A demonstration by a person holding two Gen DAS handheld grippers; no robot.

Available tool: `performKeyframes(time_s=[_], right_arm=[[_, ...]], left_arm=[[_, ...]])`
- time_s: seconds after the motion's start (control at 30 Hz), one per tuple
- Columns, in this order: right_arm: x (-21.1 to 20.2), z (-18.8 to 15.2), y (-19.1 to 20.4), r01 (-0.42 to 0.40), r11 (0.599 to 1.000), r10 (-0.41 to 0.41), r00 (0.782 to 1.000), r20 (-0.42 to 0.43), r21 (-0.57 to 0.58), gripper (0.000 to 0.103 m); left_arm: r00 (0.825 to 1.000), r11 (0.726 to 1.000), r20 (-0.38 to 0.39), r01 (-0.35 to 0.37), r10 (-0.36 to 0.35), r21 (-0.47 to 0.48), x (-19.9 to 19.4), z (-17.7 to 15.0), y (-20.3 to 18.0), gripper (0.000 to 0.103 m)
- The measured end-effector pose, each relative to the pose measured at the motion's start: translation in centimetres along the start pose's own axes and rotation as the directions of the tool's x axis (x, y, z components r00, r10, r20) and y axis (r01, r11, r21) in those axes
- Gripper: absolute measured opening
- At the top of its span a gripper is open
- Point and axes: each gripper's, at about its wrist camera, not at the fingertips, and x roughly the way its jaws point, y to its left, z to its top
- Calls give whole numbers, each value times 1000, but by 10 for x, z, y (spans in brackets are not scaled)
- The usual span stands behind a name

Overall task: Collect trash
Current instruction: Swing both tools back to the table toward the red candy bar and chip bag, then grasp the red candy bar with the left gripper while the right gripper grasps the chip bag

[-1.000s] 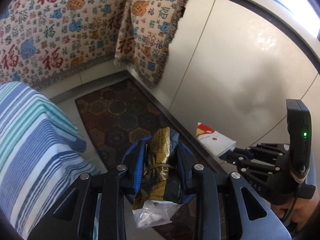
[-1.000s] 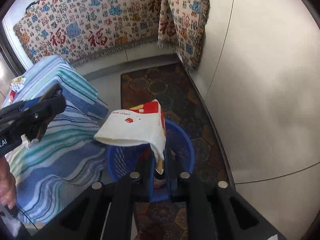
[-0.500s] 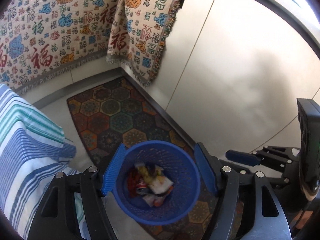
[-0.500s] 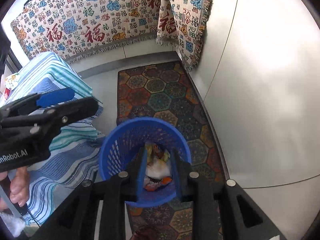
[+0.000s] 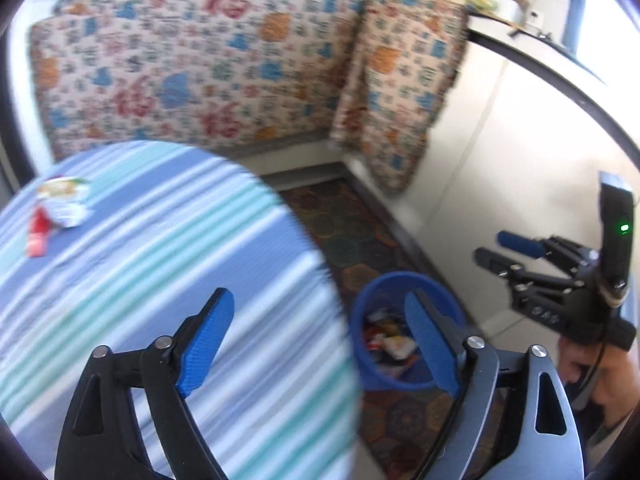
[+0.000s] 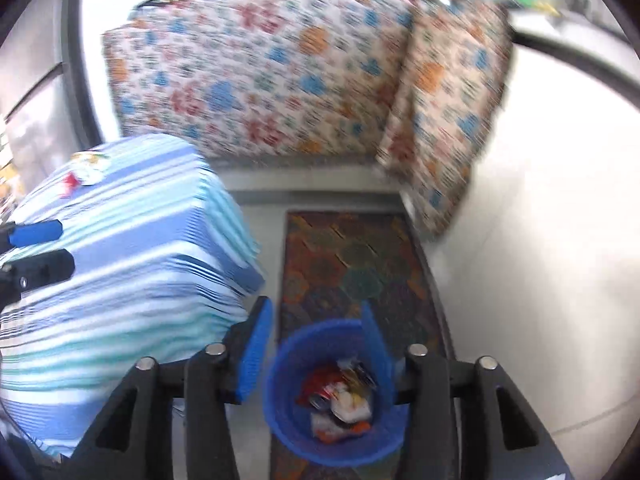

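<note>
Blue bin (image 6: 280,392) of blurred trash (image 6: 340,396) sits on the rug (image 6: 352,264) under my released, empty right tongs (image 6: 316,352), my left tongs (image 5: 320,344) gape too, and one smeared wrapper (image 5: 60,204) lies on the striped counter (image 5: 160,248).

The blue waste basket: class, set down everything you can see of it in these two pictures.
The blue waste basket is a round, open-topped bin that looks like plastic, its wall seemingly perforated, though blur hides detail. It stands upright on the patterned hexagon rug, beside the striped-cloth table and near the pale wall. Crumpled wrappers, red, white and yellow, lie in its bottom. Neither open gripper touches it.
</note>
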Motion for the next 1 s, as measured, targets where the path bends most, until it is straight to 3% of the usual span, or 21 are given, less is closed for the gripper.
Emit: performKeyframes(time_s=[0.1,0.2,0.33,0.5,0.63,0.73,1.0], right_arm=[[3,9,41,-82,996,83,996,19,-47,50],[10,17,88,-169,982,170,985,9,-85,50],[26,28,156,-249,956,244,969,-51,-157,50],[49,38,242,-317,915,297,948,-112,-251,50],[83,48,293,-329,893,293,943,-157,-308,50],[100,57,309,-338,887,306,941,-146,-314,52],[132,90,320,-369,877,345,929,-130,-308,56]], left_arm=[[992,992,-16,-123,123,-33,-11,-12,57,91],[969,962,-57,-246,241,-119,-13,-25,130,91],[937,920,-90,-350,339,-177,-5,-38,200,91],[927,915,-131,-371,353,-161,17,-49,242,91],[942,931,-101,-333,321,-152,20,-50,260,95],[944,935,-109,-324,310,-146,28,-42,270,100],[947,937,-110,-315,301,-149,55,-6,296,101]])
